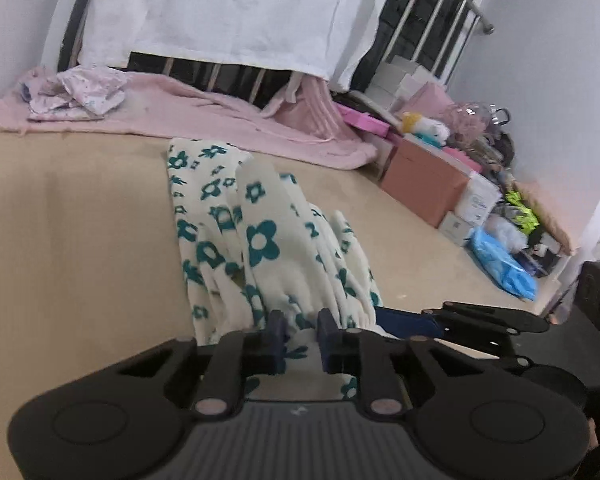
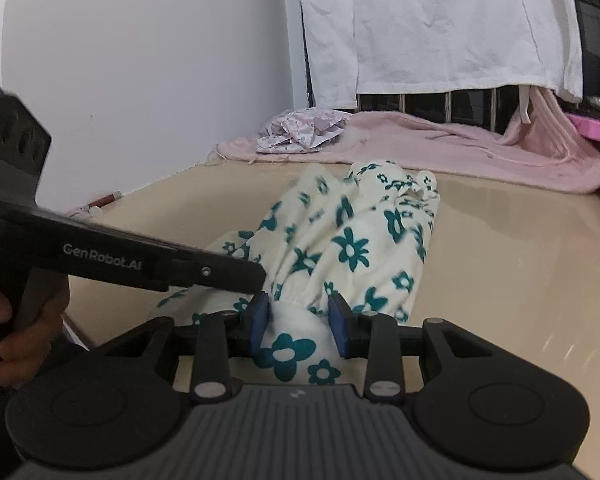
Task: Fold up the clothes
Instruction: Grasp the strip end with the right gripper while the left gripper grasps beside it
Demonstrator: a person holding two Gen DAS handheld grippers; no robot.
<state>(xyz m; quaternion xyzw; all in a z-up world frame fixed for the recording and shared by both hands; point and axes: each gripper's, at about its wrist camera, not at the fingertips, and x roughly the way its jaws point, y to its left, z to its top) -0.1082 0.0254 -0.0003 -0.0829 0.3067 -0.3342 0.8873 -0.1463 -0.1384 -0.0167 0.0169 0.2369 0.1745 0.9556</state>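
Note:
A cream garment with teal flowers (image 1: 236, 224) lies stretched away from me on the beige surface (image 1: 80, 240); it also shows in the right wrist view (image 2: 352, 240). My left gripper (image 1: 302, 338) is shut on its gathered near edge. My right gripper (image 2: 300, 328) is shut on the same elastic edge beside it. The right gripper's fingers (image 1: 480, 320) reach in from the right in the left wrist view. The left gripper's body (image 2: 140, 260) crosses the right wrist view from the left. The garment's near hem is bunched and lifted between the jaws.
A pink blanket (image 1: 220, 116) lies along the far edge with a crumpled pale floral cloth (image 1: 80, 94) on it. A white sheet (image 1: 236, 12) hangs over a metal rail. Boxes (image 1: 428, 180), bags and clutter fill the right side. A white wall (image 2: 140, 60) stands at left.

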